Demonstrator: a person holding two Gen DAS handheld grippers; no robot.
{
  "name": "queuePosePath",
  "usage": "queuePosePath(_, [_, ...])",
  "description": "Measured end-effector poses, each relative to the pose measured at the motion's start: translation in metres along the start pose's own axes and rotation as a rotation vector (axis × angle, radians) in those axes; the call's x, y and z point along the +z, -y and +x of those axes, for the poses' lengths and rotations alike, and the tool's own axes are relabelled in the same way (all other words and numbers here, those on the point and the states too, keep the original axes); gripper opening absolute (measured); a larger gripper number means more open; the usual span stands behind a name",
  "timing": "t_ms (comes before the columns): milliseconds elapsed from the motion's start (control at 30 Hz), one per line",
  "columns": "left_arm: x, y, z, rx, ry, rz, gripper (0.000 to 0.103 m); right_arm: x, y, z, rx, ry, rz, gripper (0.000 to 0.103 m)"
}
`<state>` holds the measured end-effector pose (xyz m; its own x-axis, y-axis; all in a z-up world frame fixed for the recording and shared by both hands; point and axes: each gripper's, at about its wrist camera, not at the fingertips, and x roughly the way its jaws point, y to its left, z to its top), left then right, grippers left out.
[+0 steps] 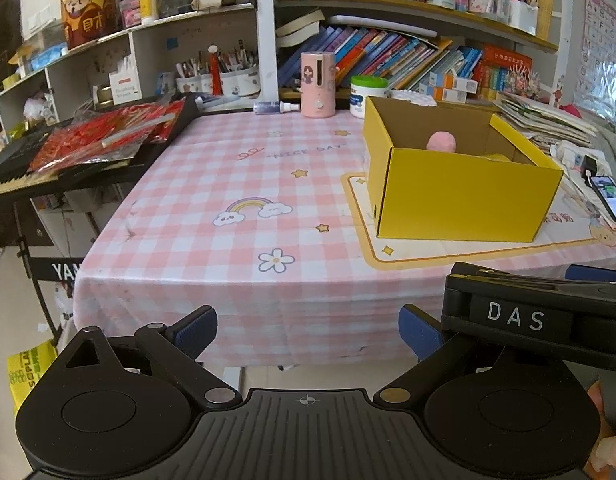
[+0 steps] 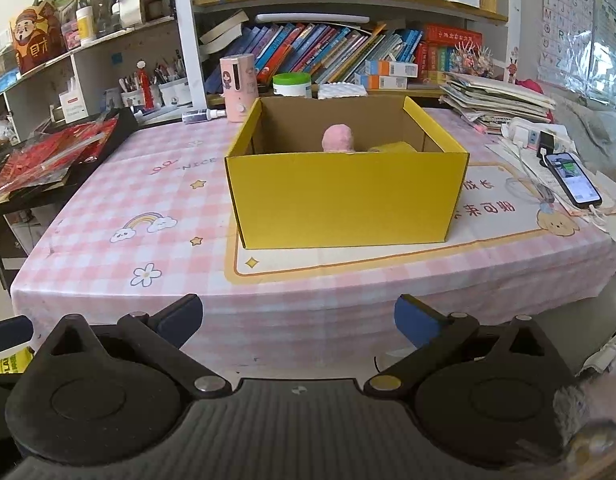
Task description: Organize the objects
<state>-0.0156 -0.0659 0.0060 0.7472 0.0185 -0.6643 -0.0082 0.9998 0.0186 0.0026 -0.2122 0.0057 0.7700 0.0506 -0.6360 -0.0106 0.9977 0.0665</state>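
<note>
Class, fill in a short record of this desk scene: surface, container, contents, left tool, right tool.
surface: pink checked tablecloth
container: open yellow cardboard box standing on a cream mat with a yellow border
contents: round pink fuzzy object and something yellow, both mostly hidden
left tool: open, empty, short of the table
right tool: open, empty, facing the box

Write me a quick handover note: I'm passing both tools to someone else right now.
Left tool: open, empty, held off the table's near edge.
Right tool: open, empty, facing the box.
Open yellow cardboard box stands on the cream printed mat, on the pink checked tablecloth.
Done: a pink round soft item and something yellow already lie inside.
Left: the cloth in front of the box holds no loose items; the box's full contents are hidden.
</note>
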Motion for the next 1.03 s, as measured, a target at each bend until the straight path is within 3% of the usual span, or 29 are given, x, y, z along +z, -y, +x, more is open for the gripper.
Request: queuePosePath(1033, [-0.0011, -0.0023, 0.0029, 0.005, -0.02, -0.031, 0.099, 0.0021, -0.0064, 0.0053, 0.013, -0.018, -0.014, 0.103])
